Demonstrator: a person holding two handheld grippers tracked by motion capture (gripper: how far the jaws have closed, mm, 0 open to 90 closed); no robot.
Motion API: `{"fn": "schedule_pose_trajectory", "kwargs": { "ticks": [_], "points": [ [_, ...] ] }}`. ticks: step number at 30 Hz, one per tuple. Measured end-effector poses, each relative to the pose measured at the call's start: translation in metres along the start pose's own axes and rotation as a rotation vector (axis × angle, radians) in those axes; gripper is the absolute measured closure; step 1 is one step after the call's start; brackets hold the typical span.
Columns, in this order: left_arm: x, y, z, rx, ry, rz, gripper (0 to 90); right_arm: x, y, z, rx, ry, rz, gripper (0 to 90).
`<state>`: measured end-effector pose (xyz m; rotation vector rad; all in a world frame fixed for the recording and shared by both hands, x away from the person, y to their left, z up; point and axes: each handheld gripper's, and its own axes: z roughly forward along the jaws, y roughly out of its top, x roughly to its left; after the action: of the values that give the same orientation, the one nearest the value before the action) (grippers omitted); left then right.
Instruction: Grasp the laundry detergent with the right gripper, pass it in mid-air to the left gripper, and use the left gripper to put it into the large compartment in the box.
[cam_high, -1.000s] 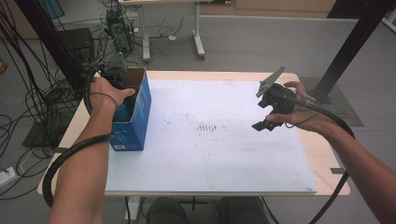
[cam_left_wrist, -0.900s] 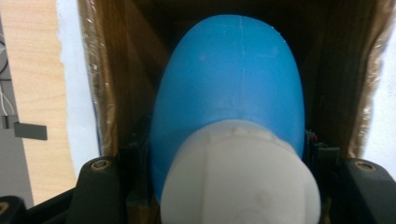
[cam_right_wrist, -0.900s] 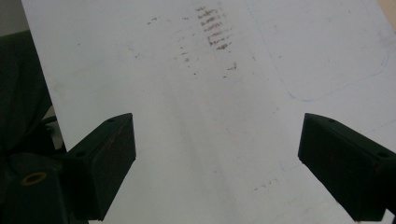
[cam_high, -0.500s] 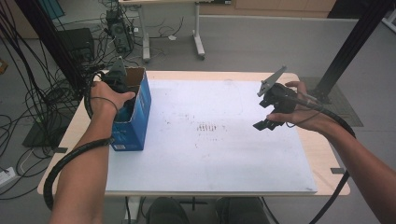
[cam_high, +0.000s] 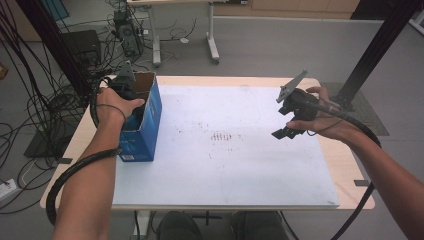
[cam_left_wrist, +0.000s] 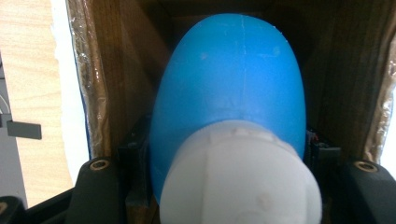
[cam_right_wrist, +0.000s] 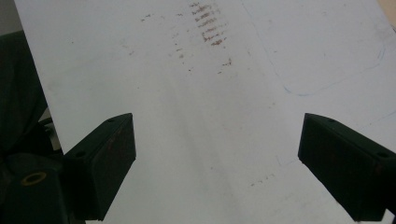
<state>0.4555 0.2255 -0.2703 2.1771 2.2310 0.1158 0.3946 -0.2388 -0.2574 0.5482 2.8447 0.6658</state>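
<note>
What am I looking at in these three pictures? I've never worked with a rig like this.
A person at a table holds a hand-held two-jaw gripper in each hand. The high view looks down from above the person's side. There the left gripper reaches into an open blue cardboard box standing on a white board. The other two pictures come from cameras riding on the grippers. The left gripper view looks inside the box: its jaws are shut on a blue bottle with a white cap. The right gripper hangs over the board with its jaws open and nothing between them. Faint brown marks stain the board's middle.
</note>
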Motion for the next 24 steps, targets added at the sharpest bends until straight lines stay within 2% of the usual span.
{"fn": "schedule_pose_trajectory", "kwargs": {
  "ticks": [24],
  "points": [
    [-0.0005, 0.0007, 0.0001, 0.003, 0.0, 0.004, 36.7, -0.0047, -0.0049, -0.0066, 0.0, -0.017, 0.009, 11.2]
  ]
}}
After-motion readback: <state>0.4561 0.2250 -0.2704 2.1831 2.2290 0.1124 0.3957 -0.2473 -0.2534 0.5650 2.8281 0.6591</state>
